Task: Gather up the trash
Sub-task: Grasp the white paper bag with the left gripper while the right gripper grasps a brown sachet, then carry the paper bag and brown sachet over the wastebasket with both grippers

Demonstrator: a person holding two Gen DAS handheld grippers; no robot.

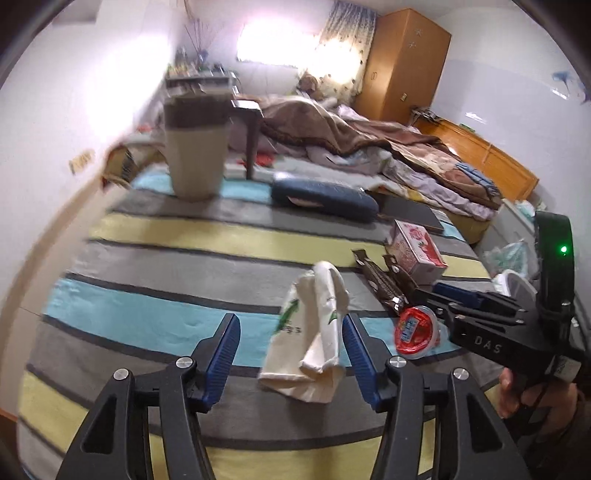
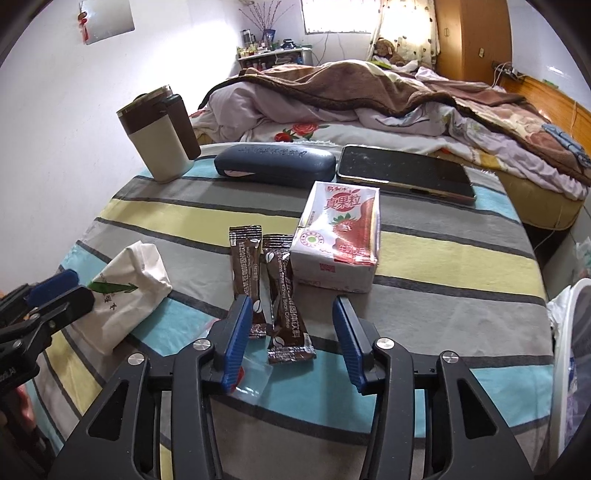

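While wrappers litter the striped surface (image 2: 443, 258), the left gripper (image 1: 291, 354) straddles a crumpled white packet (image 1: 314, 332) unclamped; the right gripper (image 2: 291, 343), half-open, brackets a coffee sachet (image 2: 286, 299) for pickup.

White walls, bright window (image 2: 336, 16) — wooden wardrobe (image 1: 404, 64).

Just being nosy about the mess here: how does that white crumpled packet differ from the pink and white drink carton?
The white packet is soft, crumpled and flattened; the drink carton is a stiff box keeping its shape. The packet is cream with green print; the carton is white and red with a strawberry picture. The packet lies between the open left claw's fingers, the carton beyond the right claw. Both lie on the striped cloth.
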